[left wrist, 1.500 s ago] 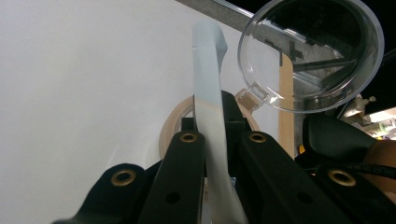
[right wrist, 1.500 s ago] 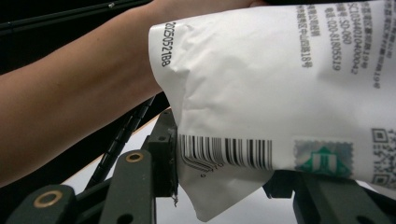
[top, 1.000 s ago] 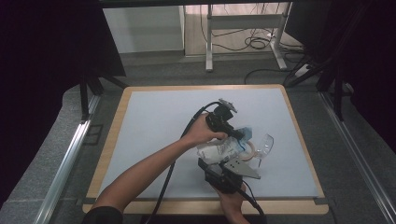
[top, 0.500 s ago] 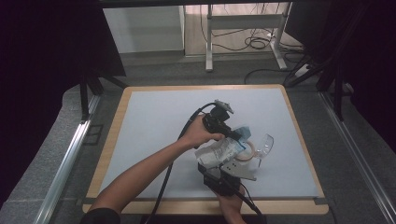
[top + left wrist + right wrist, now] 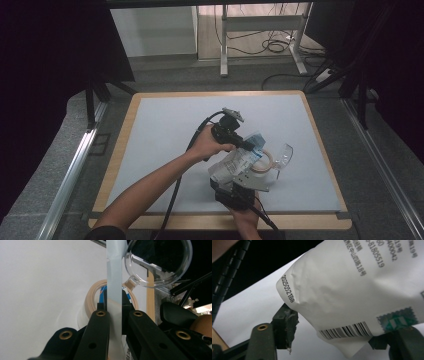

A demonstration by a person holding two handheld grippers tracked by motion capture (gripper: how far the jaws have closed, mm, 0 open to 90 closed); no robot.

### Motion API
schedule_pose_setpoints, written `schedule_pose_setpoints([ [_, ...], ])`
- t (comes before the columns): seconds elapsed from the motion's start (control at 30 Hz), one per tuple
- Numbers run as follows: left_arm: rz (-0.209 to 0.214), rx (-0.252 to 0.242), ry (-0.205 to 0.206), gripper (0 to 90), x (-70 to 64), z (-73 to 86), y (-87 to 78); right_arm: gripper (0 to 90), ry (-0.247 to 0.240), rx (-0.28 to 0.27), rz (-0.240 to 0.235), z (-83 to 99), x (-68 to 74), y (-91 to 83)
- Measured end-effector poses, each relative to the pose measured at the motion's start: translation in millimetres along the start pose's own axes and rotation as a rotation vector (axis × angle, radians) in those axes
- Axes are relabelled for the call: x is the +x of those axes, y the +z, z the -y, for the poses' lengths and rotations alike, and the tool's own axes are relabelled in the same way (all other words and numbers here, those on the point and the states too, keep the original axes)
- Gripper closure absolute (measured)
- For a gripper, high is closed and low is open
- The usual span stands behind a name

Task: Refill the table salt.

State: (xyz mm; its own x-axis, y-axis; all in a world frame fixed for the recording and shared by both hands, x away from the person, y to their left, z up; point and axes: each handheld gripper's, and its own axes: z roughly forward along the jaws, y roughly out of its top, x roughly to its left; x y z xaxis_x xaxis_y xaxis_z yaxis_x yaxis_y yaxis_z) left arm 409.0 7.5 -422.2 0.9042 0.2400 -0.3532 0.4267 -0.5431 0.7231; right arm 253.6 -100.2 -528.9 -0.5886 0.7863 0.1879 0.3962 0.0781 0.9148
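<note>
Two grippers meet over one white printed pouch (image 5: 237,165) in the high view, right of centre on the pale tabletop (image 5: 160,130). The left gripper (image 5: 250,145) comes in from the far side and the right gripper (image 5: 239,187) from the near edge, both on the pouch. A tan ring of tape (image 5: 263,161) and a clear plastic dish (image 5: 284,156) lie just beside or partly under the pouch; which of the two I cannot tell.

In the left gripper view, the fingers (image 5: 100,325) are closed on a thin, pale edge of the pouch (image 5: 114,290), which stands up between them like a strip. Beyond it the tape ring (image 5: 90,298) rests on the tabletop, and the clear dish (image 5: 160,262) lies farther off near the wooden border.

In the right gripper view, the pouch (image 5: 352,287), with its barcode and date stamp, hangs between the fingers (image 5: 285,326), one at each side of its lower end; the wrinkled corner suggests a pinch, though the contact itself is not plain.

As a judgement, the work is at an early-to-middle stage: the pouch is secured at two ends and partly lifted. I cannot tell whether it is open. Pulling it open or emptying it seems to remain.
</note>
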Motion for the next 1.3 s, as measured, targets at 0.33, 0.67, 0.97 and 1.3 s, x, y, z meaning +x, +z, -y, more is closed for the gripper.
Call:
schedule_pose_setpoints([
  [0.33,0.005,-0.029,-0.002,89.7,1.4,6.0,-6.7,28.8,0.0,0.037,0.017,0.8,0.1,2.0],
  [0.67,0.006,-0.047,-0.001,89.7,2.0,10.1,-9.4,25.0,0.014,0.038,0.031,1.4,0.8,2.5],
  [0.97,0.007,-0.058,-0.01,89.7,3.5,11.0,-11.7,19.9,0.015,0.045,0.061,2.9,4.6,2.4],
  [1.3,0.006,-0.059,-0.007,89.7,3.7,11.4,-11.5,19.9,0.019,0.049,0.067,3.9,2.8,1.5],
])
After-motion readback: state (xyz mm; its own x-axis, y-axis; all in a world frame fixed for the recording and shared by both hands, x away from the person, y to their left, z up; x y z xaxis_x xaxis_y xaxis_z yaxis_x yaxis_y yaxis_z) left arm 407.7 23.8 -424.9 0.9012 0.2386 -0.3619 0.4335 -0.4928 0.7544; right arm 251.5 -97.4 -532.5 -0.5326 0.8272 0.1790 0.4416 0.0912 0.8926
